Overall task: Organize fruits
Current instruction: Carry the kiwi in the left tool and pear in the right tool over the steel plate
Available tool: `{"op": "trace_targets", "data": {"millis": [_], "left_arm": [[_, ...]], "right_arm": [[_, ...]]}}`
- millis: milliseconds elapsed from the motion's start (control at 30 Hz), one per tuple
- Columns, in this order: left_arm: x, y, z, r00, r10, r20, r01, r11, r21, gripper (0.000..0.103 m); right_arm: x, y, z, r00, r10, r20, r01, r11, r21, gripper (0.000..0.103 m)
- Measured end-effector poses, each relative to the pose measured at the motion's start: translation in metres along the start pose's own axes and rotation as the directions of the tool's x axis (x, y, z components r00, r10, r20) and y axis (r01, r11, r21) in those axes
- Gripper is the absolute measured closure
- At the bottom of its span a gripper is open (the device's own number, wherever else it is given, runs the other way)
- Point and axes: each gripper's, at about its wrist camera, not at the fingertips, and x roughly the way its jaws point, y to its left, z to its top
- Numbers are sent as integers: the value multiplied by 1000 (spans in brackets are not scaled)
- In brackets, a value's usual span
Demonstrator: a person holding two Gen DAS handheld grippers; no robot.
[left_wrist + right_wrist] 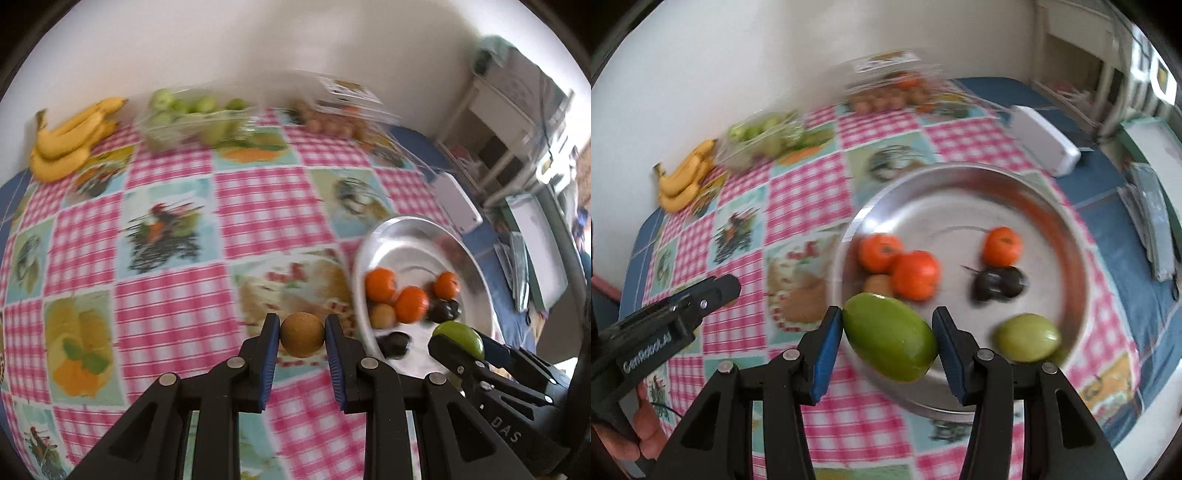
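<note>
Step in hand: transfer of two fruits to the metal tray (964, 177); judged mid-carry, neither yet released.
Left gripper (302, 334): clamped on a small brown round fruit (302, 335) between its blue pads; fruit held above the tablecloth (177, 229), just left of the tray rim.
Right gripper (886, 334): clamped on an oblong green fruit (891, 336), held tilted over the near rim of the tray.
Next move, right: lower into bare tray floor ahead, then open the jaws; a second green fruit (1027, 336) lies just right of the pads and should be cleared.
Next move, left: swing right over the rim before release.
Obstruction: each gripper sits close beside the other; simultaneous entry risks contact.
Ahead in tray: three orange fruits (916, 274), one small tan fruit (877, 284), dark fruits (997, 283).
Far left: bananas (70, 138).
Far ahead: clear boxes of green fruit (192, 118) and small brownish fruit (332, 118), both blurred.
Far right: white box (1045, 146) on blue cloth.
</note>
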Motion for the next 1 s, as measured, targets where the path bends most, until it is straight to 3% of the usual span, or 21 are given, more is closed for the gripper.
{"op": "trace_targets", "data": {"millis": [367,1000], "left_arm": [[33,-63,-5,997,-54,-53,59,992,108,76],[63,-80,-9,991,-43,-125,59,990,126,75]], "right_arm": [[11,-39,-15,997,-37,-71,40,998,48,51],[38,-39,-25,987,-31,-157,35,999,23,51]]}}
